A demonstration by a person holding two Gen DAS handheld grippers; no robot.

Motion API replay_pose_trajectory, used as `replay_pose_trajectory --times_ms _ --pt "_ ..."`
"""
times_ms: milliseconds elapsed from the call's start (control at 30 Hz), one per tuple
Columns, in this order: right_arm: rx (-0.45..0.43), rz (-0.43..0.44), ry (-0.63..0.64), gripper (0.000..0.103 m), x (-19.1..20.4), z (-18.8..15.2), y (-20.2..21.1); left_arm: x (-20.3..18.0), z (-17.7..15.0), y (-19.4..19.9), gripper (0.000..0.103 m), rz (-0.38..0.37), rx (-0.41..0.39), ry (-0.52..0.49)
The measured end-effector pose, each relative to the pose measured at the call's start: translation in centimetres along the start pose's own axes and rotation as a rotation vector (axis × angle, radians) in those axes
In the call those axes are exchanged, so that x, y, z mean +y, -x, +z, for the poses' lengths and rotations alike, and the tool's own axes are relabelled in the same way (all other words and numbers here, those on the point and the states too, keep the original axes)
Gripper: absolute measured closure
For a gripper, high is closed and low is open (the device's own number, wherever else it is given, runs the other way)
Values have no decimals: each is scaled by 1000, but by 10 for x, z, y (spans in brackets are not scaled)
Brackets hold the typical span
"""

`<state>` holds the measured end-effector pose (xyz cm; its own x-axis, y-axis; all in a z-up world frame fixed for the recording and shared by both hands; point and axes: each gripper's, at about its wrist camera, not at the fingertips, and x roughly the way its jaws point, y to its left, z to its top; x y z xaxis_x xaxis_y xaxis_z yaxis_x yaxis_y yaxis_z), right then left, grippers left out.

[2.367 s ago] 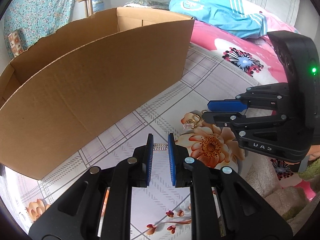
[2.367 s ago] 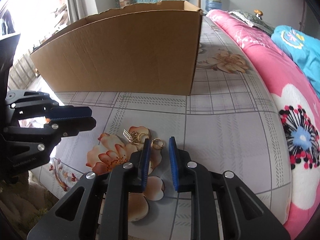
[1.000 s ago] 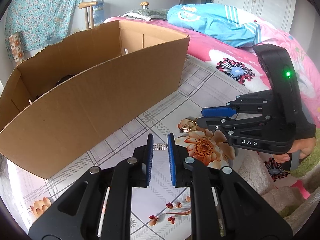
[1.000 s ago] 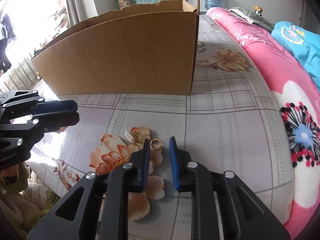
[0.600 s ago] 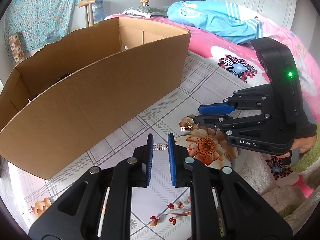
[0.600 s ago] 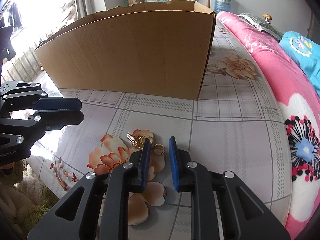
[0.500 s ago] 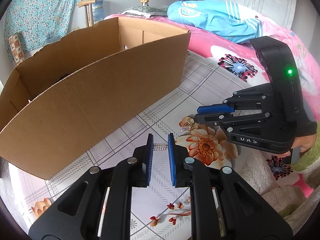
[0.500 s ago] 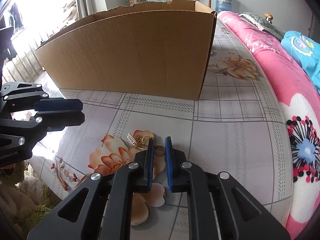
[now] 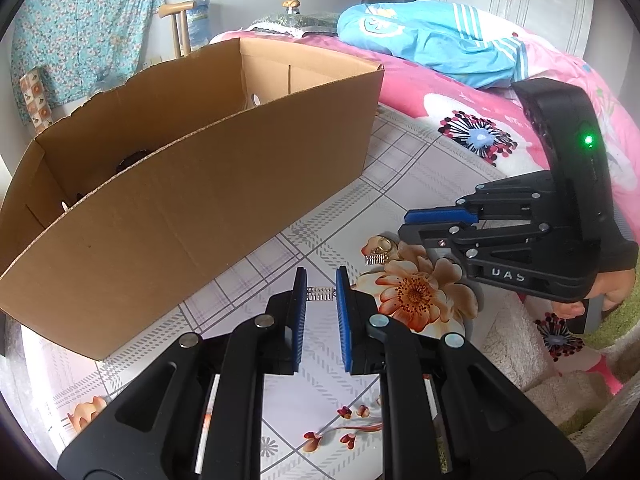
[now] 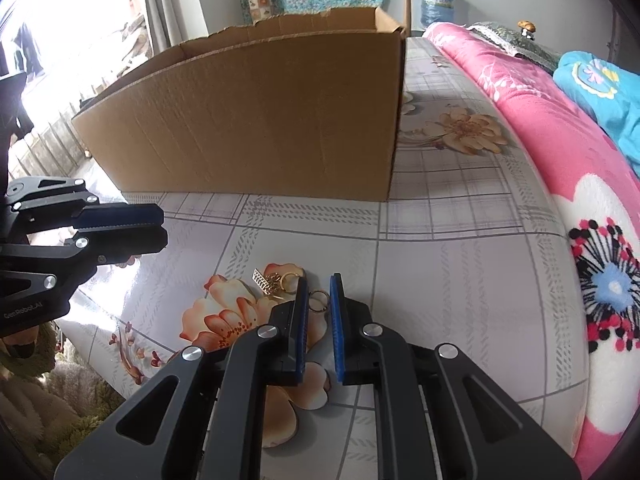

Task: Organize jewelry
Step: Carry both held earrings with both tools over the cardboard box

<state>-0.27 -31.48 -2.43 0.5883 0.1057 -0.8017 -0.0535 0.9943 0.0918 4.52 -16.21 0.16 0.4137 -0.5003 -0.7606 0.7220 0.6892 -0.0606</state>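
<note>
between right gripper [image 10: 318,294] pads, gold ring [image 10: 319,300] pinched, left gripper [image 9: 320,282] clamps silver bar [image 9: 319,293]

This is a bedroom in a home. A soft pink blanket with big flowers [image 9: 460,120] lies over a bed, and a blue piece of clothing with white stripes [image 9: 436,44] is on top of it. A flowery plastic sheet with grey squares [image 10: 460,272] covers the near part of the bed. A blue flowery cloth [image 9: 80,36] hangs on the wall. A big blue water bottle [image 10: 439,0] stands in the corner.
</note>
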Motion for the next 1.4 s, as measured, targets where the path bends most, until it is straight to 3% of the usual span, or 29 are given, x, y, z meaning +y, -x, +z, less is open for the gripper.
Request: replay_pose_trajectory --times_ms 500,700,867,967,1067,1267,1400 --pt "-154 -13 -95 92 -2 7 62 -4 7 30 90 -11 -75 -10" --pt "-253 38 -75 92 1 37 91 -1 30 60 90 -48 -163 3" --pt "-294 118 -21 92 6 74 91 16 56 79 90 -27 -241 17" --pt "-269 176 10 92 6 102 75 34 73 74 90 1 -251 41" --pt "-201 231 16 92 0 134 48 60 89 52 90 0 -194 105" --pt "-66 246 35 92 -4 180 -7 109 104 2 90 -32 -62 246" --pt "-18 228 44 91 -4 189 -29 125 110 -20 89 -38 -7 314"
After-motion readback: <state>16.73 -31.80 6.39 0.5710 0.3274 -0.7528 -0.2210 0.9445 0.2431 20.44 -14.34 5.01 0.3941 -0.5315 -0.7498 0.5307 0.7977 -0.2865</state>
